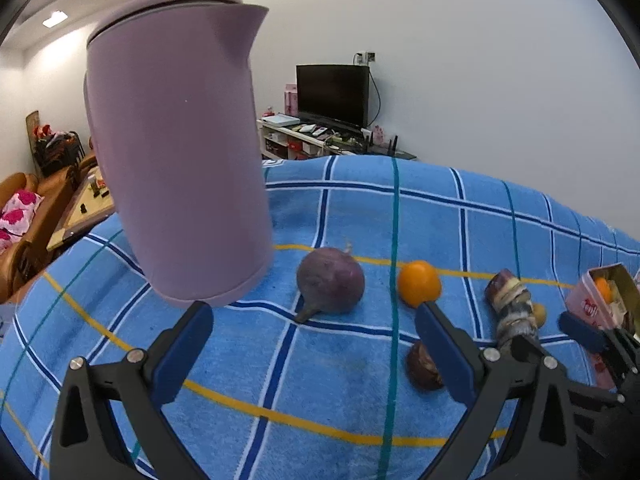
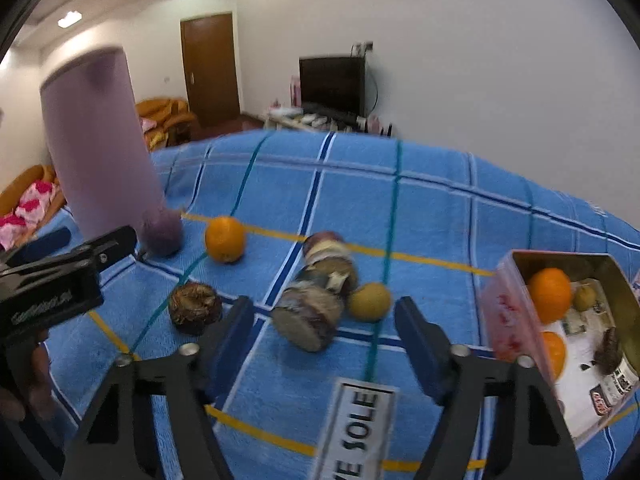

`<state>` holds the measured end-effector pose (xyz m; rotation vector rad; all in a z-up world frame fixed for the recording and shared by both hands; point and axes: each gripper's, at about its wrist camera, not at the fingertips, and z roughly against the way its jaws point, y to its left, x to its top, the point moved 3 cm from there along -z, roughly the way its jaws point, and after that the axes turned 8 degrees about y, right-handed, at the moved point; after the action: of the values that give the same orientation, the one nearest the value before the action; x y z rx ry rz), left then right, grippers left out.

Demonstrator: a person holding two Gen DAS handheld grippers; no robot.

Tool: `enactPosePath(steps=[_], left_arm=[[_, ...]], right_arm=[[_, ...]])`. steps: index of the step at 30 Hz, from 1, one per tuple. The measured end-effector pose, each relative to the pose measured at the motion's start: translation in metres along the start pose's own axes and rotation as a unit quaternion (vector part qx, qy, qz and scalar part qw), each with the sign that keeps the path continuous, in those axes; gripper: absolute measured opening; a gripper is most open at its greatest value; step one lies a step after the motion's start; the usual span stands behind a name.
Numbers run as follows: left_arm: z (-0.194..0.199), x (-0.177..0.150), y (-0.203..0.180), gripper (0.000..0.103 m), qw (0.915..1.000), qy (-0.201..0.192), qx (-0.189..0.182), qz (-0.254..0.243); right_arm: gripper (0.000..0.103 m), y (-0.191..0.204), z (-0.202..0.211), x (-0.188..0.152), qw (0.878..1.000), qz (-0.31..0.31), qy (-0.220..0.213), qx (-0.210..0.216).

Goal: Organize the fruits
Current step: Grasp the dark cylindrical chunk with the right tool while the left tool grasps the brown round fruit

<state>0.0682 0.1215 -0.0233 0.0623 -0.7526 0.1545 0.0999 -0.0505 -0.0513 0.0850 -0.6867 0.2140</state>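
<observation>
Just ahead, fruits, btwn right gripper jaws

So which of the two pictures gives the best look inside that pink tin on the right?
The right wrist view: the pink tin sits near and open toward the camera, showing oranges inside. In the left wrist view the pink tin is small at the right edge, partly hidden behind the other gripper.

"VE SOLE" on white label

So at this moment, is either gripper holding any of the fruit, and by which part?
Nothing is held. The left gripper and the right gripper both stand open above the blue cloth with no fruit between their fingers.
</observation>
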Motion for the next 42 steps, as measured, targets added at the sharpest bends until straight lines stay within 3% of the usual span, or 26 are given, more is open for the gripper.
enactPosePath(steps=[6,12,15,21,28,34,40,42], left_arm=[[0.005,0.007,0.015,0.103,0.9997,-0.011,0.001,0.023],[0.004,0.008,0.01,0.103,0.9998,-0.016,-0.006,0.01],[0.002,0.008,0.008,0.103,0.9996,-0.013,-0.024,0.008],[-0.001,0.005,-0.002,0.102,0.9969,-0.002,-0.079,0.0],[-0.006,-0.004,-0.042,0.089,0.9927,0.009,-0.088,-0.081],[-0.028,-0.015,-0.069,0.079,0.9844,0.062,-0.087,-0.14],[-0.048,-0.014,-0.061,0.072,0.982,0.114,-0.108,-0.105],[-0.048,-0.014,-0.06,0.07,0.9821,0.111,-0.116,-0.099]], right_arm=[[0.062,0.008,-0.028,0.006,0.998,-0.024,0.054,0.024],[0.056,0.015,-0.043,0.014,0.996,-0.036,0.077,0.033],[0.044,0.016,-0.041,0.013,0.996,-0.033,0.075,0.035],[0.044,0.012,-0.023,0.001,0.996,-0.027,0.055,0.069],[0.044,-0.003,0.018,-0.025,0.999,-0.003,0.009,0.041],[0.044,-0.032,0.034,-0.034,0.999,-0.028,-0.009,0.027],[0.044,-0.038,0.037,-0.034,0.998,-0.044,-0.019,0.032],[0.044,-0.04,0.037,-0.035,0.998,-0.052,-0.016,0.039]])
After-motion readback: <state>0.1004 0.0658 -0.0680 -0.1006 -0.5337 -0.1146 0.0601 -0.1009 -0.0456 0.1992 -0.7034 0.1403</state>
